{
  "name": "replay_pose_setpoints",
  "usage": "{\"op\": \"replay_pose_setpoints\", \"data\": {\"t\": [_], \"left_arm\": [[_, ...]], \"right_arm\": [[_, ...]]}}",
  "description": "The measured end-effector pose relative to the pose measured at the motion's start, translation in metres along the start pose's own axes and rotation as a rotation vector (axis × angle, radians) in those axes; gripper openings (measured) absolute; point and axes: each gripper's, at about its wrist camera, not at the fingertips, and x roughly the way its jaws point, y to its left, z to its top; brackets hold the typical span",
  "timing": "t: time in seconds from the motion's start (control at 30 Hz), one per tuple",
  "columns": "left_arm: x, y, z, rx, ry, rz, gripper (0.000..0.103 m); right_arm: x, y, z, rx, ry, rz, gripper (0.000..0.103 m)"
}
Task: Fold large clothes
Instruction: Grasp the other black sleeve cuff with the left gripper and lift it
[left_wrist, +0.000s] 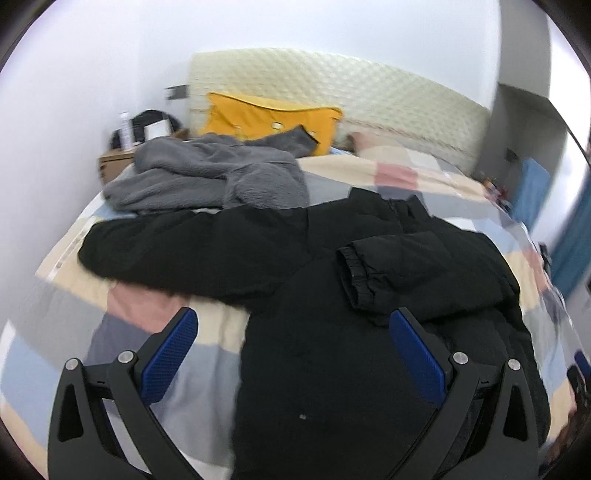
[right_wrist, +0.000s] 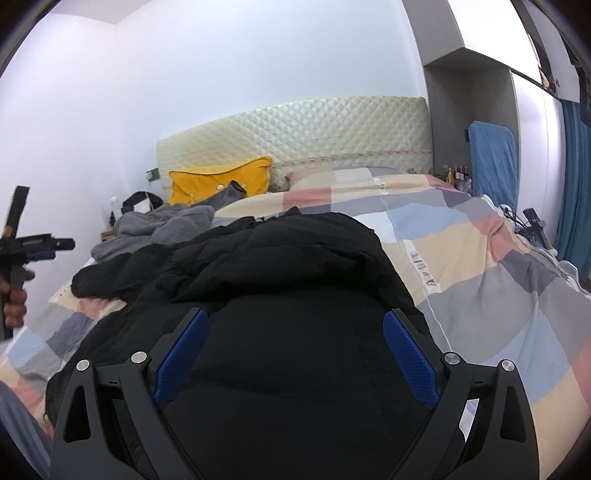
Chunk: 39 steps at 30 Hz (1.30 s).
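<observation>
Folding next, take the jacket (left_wrist: 314, 266), sprawled on the bed (left_wrist: 184, 354): left hand-held gripper (left_wrist: 293, 332) and right hand-held gripper (right_wrist: 295, 332), both wide open and empty; grab the sleeve (left_wrist: 155, 243) at 10 o'clock.

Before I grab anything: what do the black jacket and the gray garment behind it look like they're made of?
Black jacket: looks like a padded, smooth matte synthetic shell, judging by puffy bulges and the elastic ribbed cuff. Gray garment: seems fleece, with a fuzzy, nubby, light-absorbing pile. Fibre content can't be confirmed.
</observation>
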Motion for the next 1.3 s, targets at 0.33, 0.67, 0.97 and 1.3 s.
{"op": "replay_pose_setpoints", "data": {"t": [0.33,0.67,0.97,1.3], "left_arm": [[0.024,0.151,0.049,-0.289,0.065,0.110,0.103],[0.082,0.291,0.027,-0.527,0.084,0.107,0.103],[0.167,0.354,-0.014,-0.592,0.125,0.161,0.102],[0.215,0.418,-0.022,-0.815,-0.032,0.046,0.096]], "right_arm": [[0.000,0.004,-0.002,-0.016,-0.001,-0.004,0.103],[0.019,0.005,0.002,0.034,0.040,-0.056,0.103],[0.046,0.013,0.004,0.036,0.095,-0.124,0.103],[0.071,0.034,0.002,-0.011,0.127,-0.143,0.103]]}}
